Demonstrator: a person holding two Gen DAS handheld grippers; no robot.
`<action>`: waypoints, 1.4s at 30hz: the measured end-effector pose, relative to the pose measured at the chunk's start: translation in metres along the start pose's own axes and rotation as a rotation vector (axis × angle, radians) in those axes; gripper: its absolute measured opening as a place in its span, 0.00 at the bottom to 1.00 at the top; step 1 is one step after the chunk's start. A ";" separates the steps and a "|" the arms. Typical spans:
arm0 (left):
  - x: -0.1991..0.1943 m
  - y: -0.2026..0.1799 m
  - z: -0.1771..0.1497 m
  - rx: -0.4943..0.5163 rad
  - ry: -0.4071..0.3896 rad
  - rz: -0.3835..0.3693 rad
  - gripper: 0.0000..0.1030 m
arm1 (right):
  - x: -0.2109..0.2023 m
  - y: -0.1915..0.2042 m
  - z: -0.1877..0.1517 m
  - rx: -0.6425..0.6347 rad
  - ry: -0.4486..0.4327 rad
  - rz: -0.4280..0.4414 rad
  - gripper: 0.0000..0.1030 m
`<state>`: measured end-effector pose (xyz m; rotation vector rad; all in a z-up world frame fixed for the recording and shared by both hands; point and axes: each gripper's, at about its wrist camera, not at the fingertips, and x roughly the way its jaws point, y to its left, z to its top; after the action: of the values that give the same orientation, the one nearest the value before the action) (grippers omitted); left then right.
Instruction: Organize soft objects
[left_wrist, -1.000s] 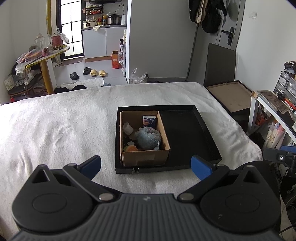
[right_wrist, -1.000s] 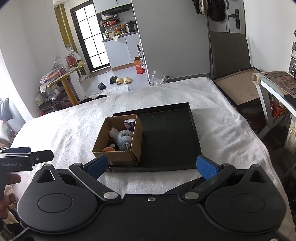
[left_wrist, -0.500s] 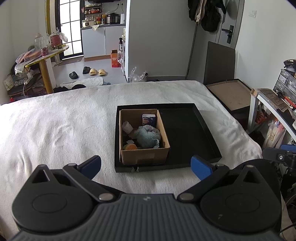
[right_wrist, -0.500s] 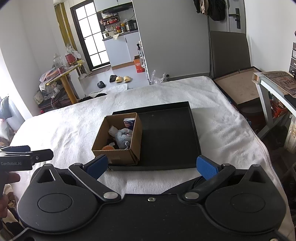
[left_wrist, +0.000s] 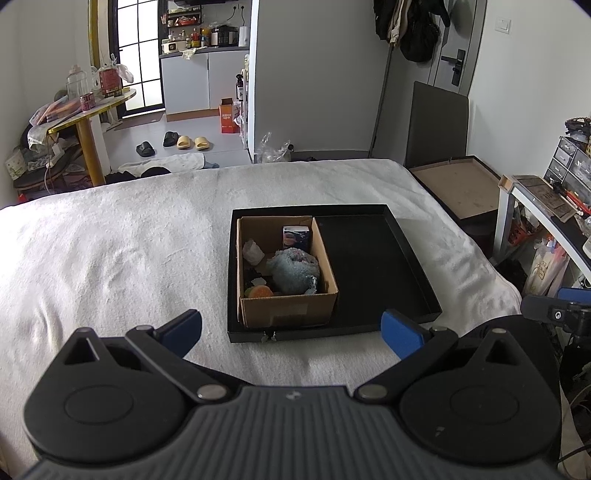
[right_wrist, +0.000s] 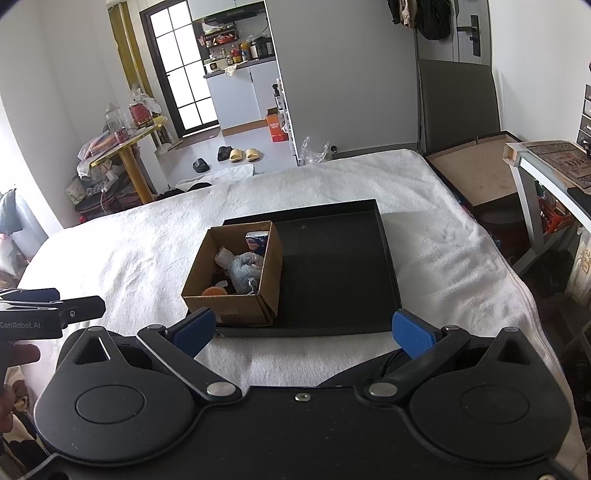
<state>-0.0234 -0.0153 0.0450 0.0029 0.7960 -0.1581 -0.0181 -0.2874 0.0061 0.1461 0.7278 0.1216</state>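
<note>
I'm looking across a bed covered by a white towel-like blanket, with a kitchen doorway and slippers on the floor at the upper left of the frame and a dark door at the upper right. At the centre of both views a shallow black tray lies on the blanket. A brown cardboard box sits inside the tray's left half, against its left wall; the tray's right half is bare. In the box I can see a fluffy grey-blue soft toy toward the right, a small blue carton upright at the far wall, a pale crumpled item at the left, and something orange at the near edge. My left gripper fills the bottom of its frame, blue pads spread wide, nothing between them, short of the tray. My right gripper is likewise spread and empty, just before the tray's near edge.
</note>
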 end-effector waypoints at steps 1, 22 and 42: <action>0.000 0.000 0.000 0.000 0.000 -0.001 0.99 | 0.000 0.000 -0.001 0.000 0.000 0.000 1.00; 0.001 0.002 -0.002 -0.001 0.007 0.004 0.99 | -0.002 -0.003 0.001 0.001 0.000 -0.002 1.00; 0.003 0.001 -0.002 -0.001 0.013 -0.004 0.99 | -0.002 -0.001 0.002 0.002 0.003 -0.006 1.00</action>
<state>-0.0228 -0.0150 0.0409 0.0009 0.8093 -0.1618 -0.0181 -0.2892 0.0082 0.1452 0.7309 0.1155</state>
